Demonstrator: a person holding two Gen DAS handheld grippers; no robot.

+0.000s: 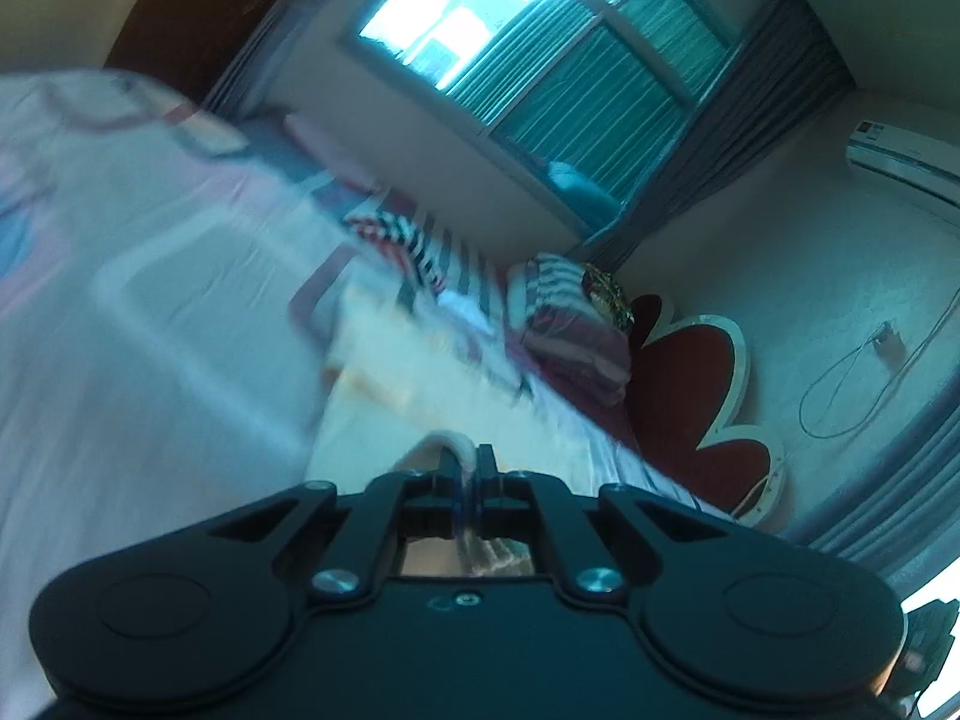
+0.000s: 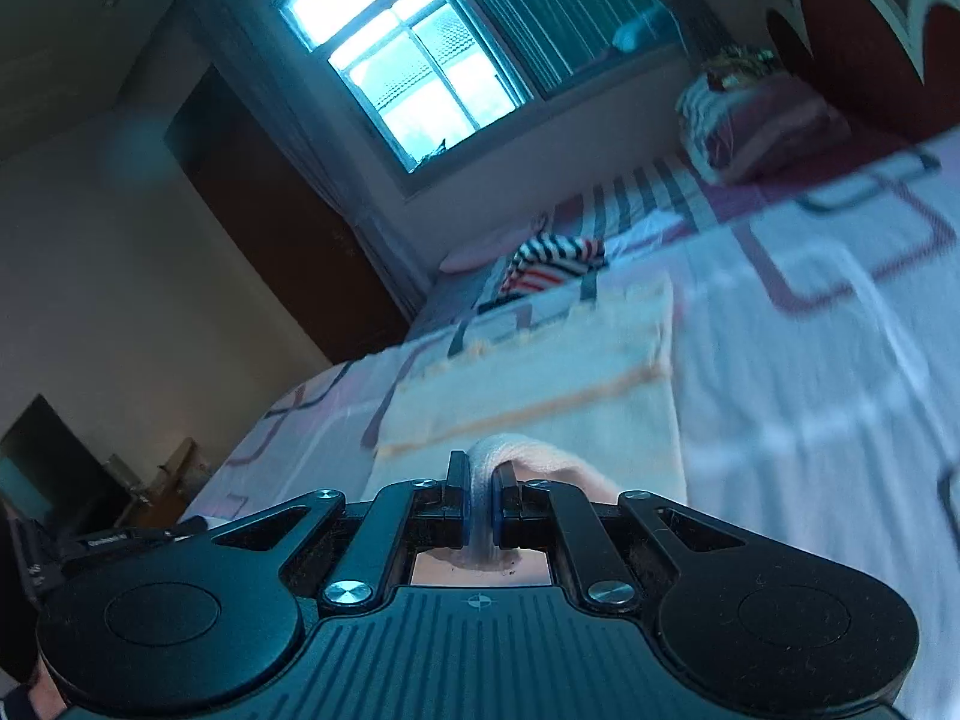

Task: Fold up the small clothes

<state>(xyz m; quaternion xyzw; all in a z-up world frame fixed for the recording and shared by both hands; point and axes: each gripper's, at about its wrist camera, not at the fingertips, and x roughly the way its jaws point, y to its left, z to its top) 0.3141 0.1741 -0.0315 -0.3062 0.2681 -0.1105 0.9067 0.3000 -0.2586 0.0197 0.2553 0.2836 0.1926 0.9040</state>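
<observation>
Both grippers tilted, pointing shallowly down across the bed; views motion-blurred.

Right gripper (image 2: 478, 483): jaws closed on a bunched edge of the pale cream cloth (image 2: 540, 384), a fold of fabric pinched between the blue pads. Rest of the cloth lies ahead on the bedsheet (image 2: 810, 360), with a thin orange stripe near its far edge and a fringed border.

Left gripper (image 1: 474, 462): jaws closed, with a thin edge of the same cloth (image 1: 384, 354) between the fingers; the fabric rises in a small loop just beyond the tips. Cloth stretches away from the gripper over the sheet.

Surroundings: a small striped garment (image 2: 555, 261) (dark, white, red) lies crumpled further up the bed, apart from the cloth. Striped pillows (image 1: 570, 324) stacked at the dark red, petal-shaped headboard (image 1: 690, 396). Window (image 2: 414, 72) with curtain behind the bed; air conditioner (image 1: 906, 159) on the wall; dark wooden door (image 2: 282, 210) beside the window. Nothing lies between the grippers and the cloth.
</observation>
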